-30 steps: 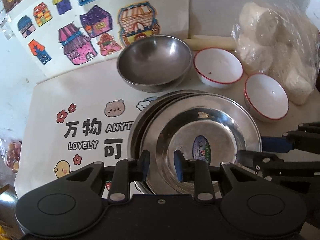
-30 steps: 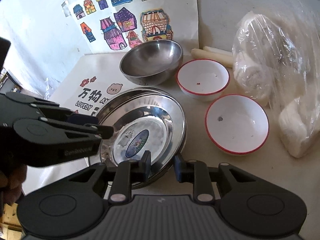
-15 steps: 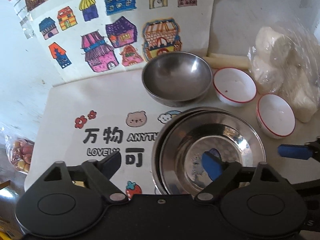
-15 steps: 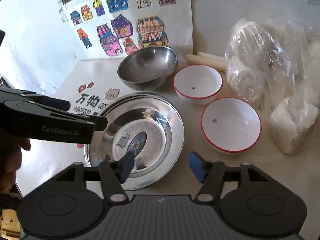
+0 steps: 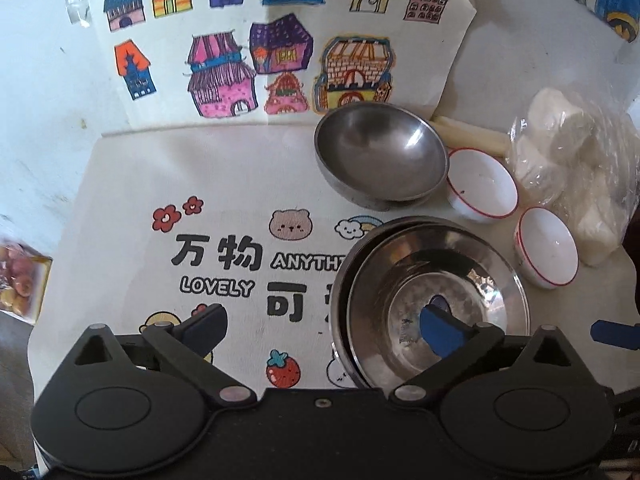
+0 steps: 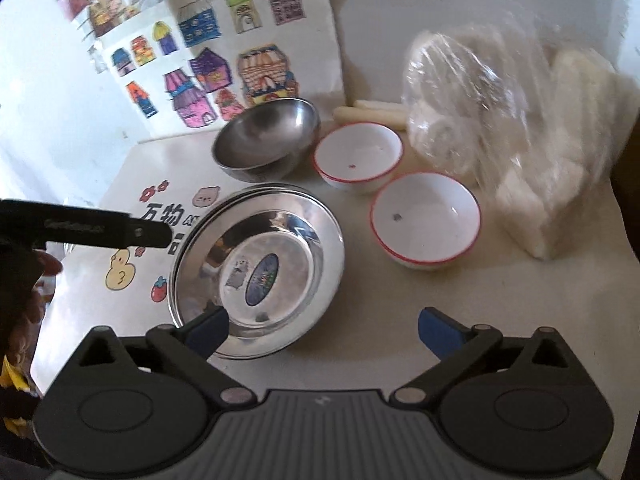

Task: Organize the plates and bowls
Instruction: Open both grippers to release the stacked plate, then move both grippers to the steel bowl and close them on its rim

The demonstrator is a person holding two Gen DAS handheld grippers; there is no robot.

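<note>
Your work surface is a pale tabletop [image 6: 460, 320] set against a white wall, partly covered by a white printed cloth [image 5: 224, 184] bearing cartoon figures and the word "LOVELY"; a sheet of coloured house drawings [image 5: 256, 40] stands against the wall behind it.

The stack of shallow stainless-steel plates [image 6: 260, 272] lies on the right edge of the cloth, the top plate sitting slightly off-centre on those beneath. Behind it stands a deep stainless-steel bowl [image 5: 380, 156], upright. To the right of that bowl are two white bowls with red rims: the far one [image 6: 358, 156] just beside the steel bowl, the near one [image 6: 426, 220] close to the plate stack. A clear plastic bag of white lumps [image 6: 512, 140] occupies the right side, with pale sticks [image 6: 372, 114] behind the far bowl.

Your left gripper [image 5: 320, 330] has just been opening; its jaws now stand wide apart, with the near left rim of the plate stack between them but untouched. Your right gripper [image 6: 324, 330] has likewise just been opening and grips nothing; its left blue pad [image 6: 208, 328] overlaps the stack's near rim in view, and contact cannot be confirmed.
</note>
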